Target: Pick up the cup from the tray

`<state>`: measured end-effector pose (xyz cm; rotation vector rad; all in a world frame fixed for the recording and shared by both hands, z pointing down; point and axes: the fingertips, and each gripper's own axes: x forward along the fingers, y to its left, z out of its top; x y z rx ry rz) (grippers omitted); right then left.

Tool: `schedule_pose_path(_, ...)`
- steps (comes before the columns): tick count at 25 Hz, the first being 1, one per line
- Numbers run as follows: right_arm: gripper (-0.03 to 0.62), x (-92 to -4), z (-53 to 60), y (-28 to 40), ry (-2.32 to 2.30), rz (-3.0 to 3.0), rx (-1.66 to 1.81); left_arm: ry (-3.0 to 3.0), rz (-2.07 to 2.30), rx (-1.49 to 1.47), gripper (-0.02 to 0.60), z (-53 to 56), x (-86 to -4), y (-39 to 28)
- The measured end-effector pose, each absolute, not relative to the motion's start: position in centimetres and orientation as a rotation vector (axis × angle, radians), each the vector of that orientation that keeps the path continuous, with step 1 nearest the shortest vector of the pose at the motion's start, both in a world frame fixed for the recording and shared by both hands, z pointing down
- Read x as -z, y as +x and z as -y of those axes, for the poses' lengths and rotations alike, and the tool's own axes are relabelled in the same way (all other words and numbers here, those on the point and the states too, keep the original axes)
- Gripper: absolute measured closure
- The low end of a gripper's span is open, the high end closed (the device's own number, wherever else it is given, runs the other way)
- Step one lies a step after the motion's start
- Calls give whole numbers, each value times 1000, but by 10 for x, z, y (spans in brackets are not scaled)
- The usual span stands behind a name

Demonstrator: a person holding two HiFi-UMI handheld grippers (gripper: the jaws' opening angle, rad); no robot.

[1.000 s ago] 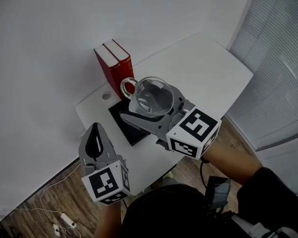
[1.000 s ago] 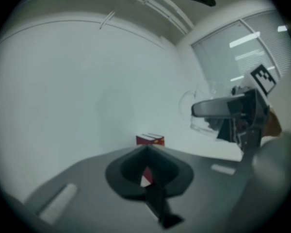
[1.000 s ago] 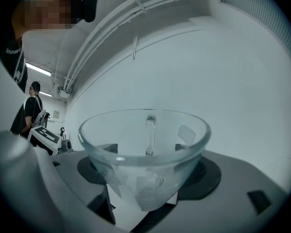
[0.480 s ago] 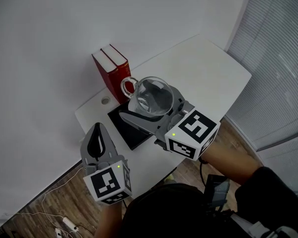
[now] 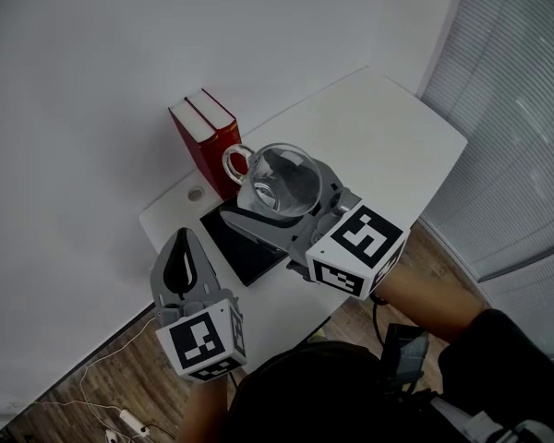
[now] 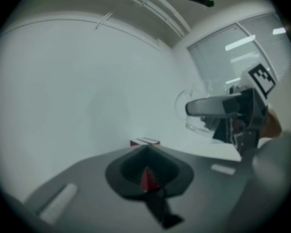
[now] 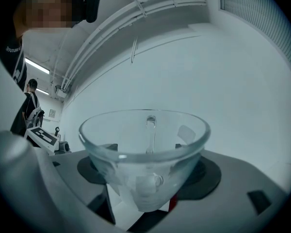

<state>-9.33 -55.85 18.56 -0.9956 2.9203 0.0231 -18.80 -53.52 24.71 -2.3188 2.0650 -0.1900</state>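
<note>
A clear glass cup is up in the air over the far end of the black tray, upright, with its handle toward the books. My right gripper is shut on its bowl, one finger on each side. In the right gripper view the cup fills the space between the grey fingers of my right gripper. My left gripper hovers off the table's near left edge with its jaws together and nothing in them. In the left gripper view, the left gripper points at the wall, and the cup shows at the right.
Two red books stand upright at the table's far left, just behind the tray. The white table stretches to the right. Window blinds run along the right side, with wood floor and cables below.
Both grippers and the cup stay where they were. Only the head view has drifted a little, so the table and books sit slightly lower left.
</note>
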Motion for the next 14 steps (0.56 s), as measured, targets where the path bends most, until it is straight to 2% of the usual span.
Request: schedule_pose_path(14, 191, -184, 563, -94, -988, -2915, -30, -2321, -2052, 180, 577, 542, -245, -186)
